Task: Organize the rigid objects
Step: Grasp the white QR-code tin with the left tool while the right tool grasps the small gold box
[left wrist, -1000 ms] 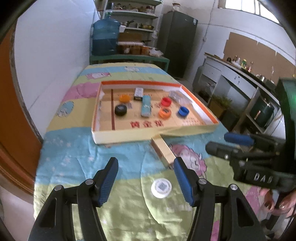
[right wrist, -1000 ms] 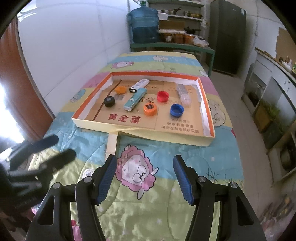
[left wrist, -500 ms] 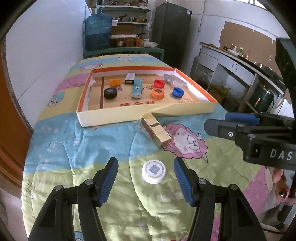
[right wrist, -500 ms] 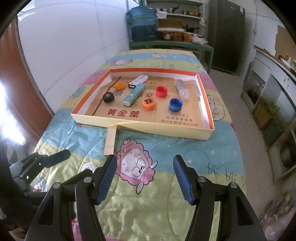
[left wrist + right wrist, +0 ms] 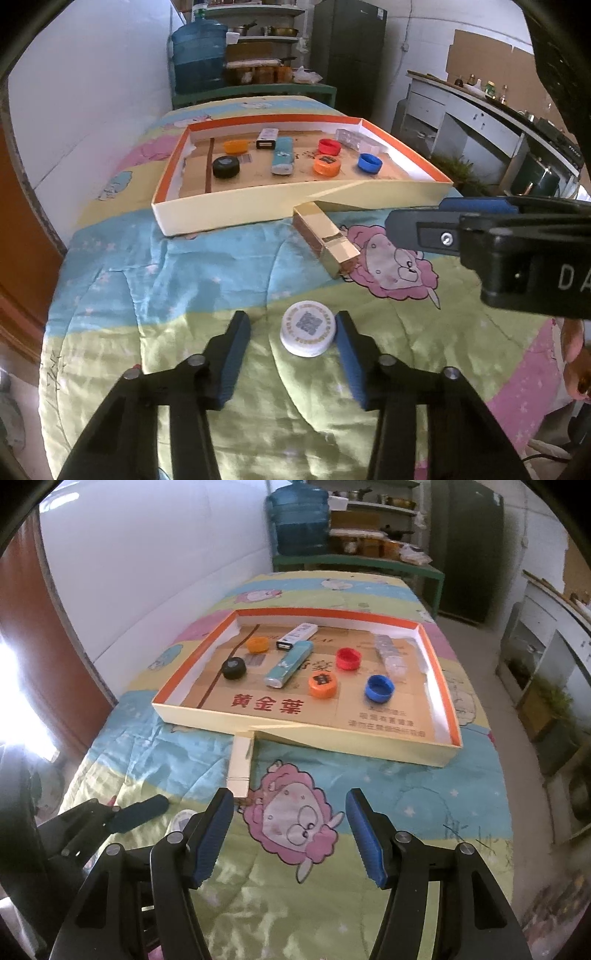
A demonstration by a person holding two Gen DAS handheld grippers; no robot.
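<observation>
The left gripper (image 5: 291,334) is hovering low over the quilt (image 5: 184,280) with its jaws spread wide, and the white cap (image 5: 307,333) is lying flat between them, close against the right finger's blue pad (image 5: 349,354) and well clear of the left one; whether that pad is actually touching the cap cannot be told. The right gripper (image 5: 290,834) is hanging with its jaws spread just as wide, holding nothing, over the pink cartoon sheep (image 5: 295,823) printed on the quilt.

Just beyond the white cap, a small gold box (image 5: 327,242) is lying on the quilt, its far end touching the near wall of the shallow cardboard tray (image 5: 221,210). Inside the tray are sitting a black cap (image 5: 233,668), a yellow-orange cap (image 5: 258,644), an orange cap (image 5: 323,684), a red cap (image 5: 348,658), a blue cap (image 5: 379,688), a teal tube (image 5: 289,664), a white and black stick-like item (image 5: 297,635) and a clear plastic piece (image 5: 389,653) near the right wall. The tray's low near wall is standing between both grippers and the caps. A blue water jug (image 5: 199,61) is standing at the far end of the room.
</observation>
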